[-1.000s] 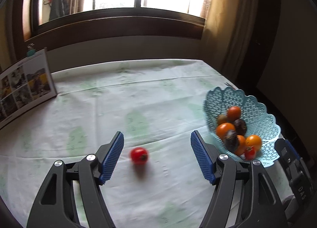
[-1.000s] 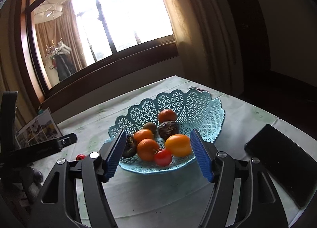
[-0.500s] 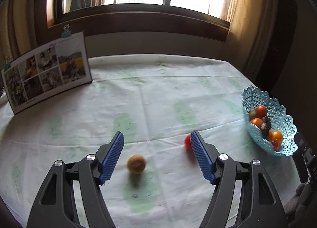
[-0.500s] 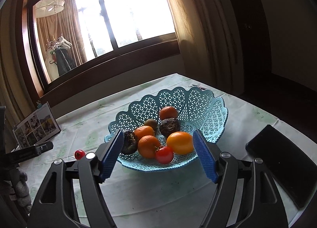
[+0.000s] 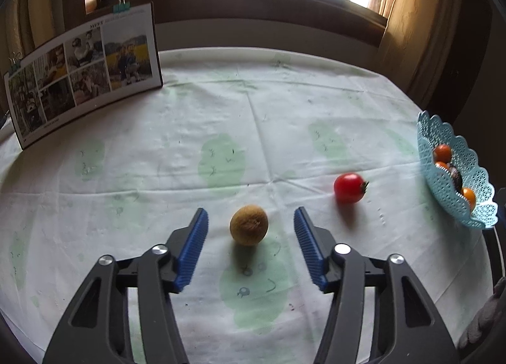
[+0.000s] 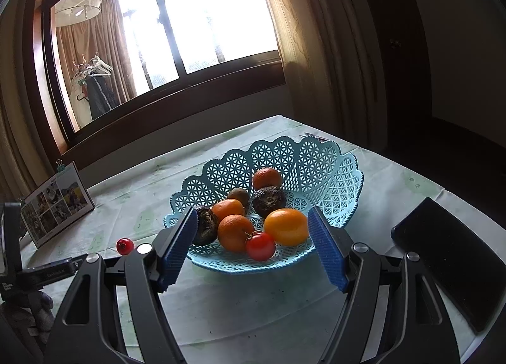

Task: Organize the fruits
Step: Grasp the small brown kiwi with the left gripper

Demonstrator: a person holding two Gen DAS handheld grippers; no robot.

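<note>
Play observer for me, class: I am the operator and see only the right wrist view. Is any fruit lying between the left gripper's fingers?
Observer: Yes, a brown kiwi lies on the tablecloth between the open fingers of the left gripper.
Operator: Are the fingers touching it?
Observer: No, a gap shows on each side of the kiwi.
Operator: Where is the loose tomato from there?
Observer: The tomato lies outside the gripper's right finger, between the kiwi and the basket, apart from both.
</note>
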